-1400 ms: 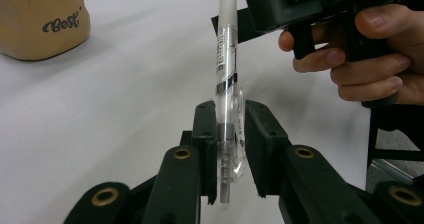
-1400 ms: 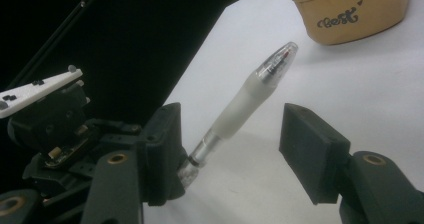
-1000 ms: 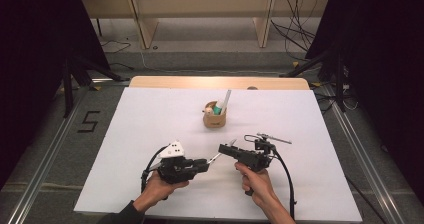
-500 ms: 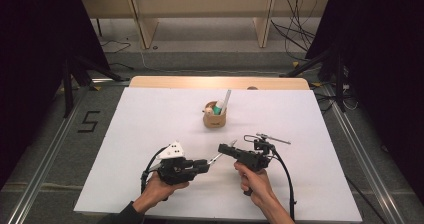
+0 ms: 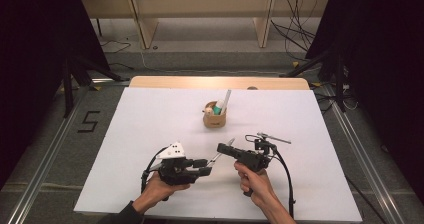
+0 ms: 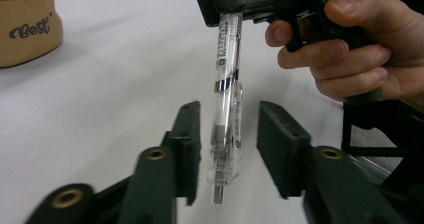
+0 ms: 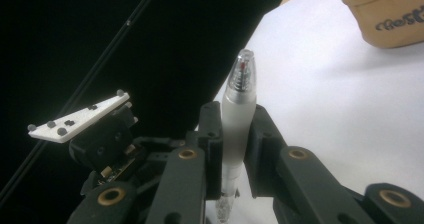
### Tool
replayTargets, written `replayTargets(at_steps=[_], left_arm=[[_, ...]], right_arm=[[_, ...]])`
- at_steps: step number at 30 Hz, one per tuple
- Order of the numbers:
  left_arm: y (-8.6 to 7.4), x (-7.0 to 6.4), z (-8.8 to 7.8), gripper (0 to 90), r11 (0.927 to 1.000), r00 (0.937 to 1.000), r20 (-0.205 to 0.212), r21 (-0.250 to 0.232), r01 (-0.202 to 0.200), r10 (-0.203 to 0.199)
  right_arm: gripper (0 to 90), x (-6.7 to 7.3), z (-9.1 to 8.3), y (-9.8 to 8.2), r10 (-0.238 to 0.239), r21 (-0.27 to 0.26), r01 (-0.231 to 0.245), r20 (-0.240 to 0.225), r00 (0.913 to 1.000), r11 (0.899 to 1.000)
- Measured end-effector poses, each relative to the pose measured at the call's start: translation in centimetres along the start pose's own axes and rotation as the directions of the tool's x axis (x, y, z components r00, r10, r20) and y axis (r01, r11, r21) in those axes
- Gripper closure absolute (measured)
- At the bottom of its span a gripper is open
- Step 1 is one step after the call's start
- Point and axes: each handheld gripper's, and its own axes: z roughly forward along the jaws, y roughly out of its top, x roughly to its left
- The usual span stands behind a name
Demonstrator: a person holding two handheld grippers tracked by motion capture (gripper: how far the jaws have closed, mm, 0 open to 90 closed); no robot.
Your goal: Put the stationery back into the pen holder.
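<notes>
A clear pen (image 5: 223,151) hangs above the white board between my two grippers. My right gripper (image 5: 220,147) is shut on its frosted grip (image 7: 239,119); its jaws have just been closing on it, and the tip pokes out past them. My left gripper (image 5: 203,167) has just been opening. Its jaws (image 6: 227,134) now stand on either side of the pen's clear barrel (image 6: 226,91) with a small gap on each side. A hand (image 6: 360,49) holds the right gripper beyond the pen.
A tan wooden cup (image 5: 215,118) with a white pen and a green-tipped item stands on the white board (image 5: 150,119) beyond the grippers. The right gripper's cable (image 5: 287,179) loops over the board's near right part. Stand legs and cables lie on the floor around.
The left gripper's jaws have spread apart off the pen. The right gripper's jaws have tightened on it. Both hands have kept their places.
</notes>
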Motion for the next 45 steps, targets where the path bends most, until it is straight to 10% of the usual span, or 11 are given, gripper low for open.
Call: replayTargets(at_steps=[10, 24, 40, 45], left_arm=[[0.0, 0.3, -0.5, 25.2, 0.9996, 0.9988, -0.049, 0.027, -0.005, 0.006], [-0.9, 2.3, -2.5, 18.1, 1.0000, 0.9885, -0.151, 0.003, 0.000, 0.001], [-2.1, 3.6, -4.7, 16.8, 0.9992, 0.9714, -0.236, -0.034, 0.019, -0.026], [-2.3, 3.5, -4.8, 16.3, 0.9996, 0.9698, -0.243, -0.026, 0.013, -0.018]], right_arm=[[80.2, 0.4, -0.6, 0.8, -0.083, -0.023, 0.084, 0.051, 0.9953, 0.996], [80.2, 0.8, -1.5, 3.7, -0.194, -0.086, 0.208, 0.150, 0.9695, 0.974], [80.2, 1.3, -0.8, 9.5, -0.298, -0.134, 0.356, 0.328, 0.8965, 0.925], [80.1, 1.1, 0.1, 10.8, -0.304, -0.127, 0.367, 0.352, 0.8855, 0.922]])
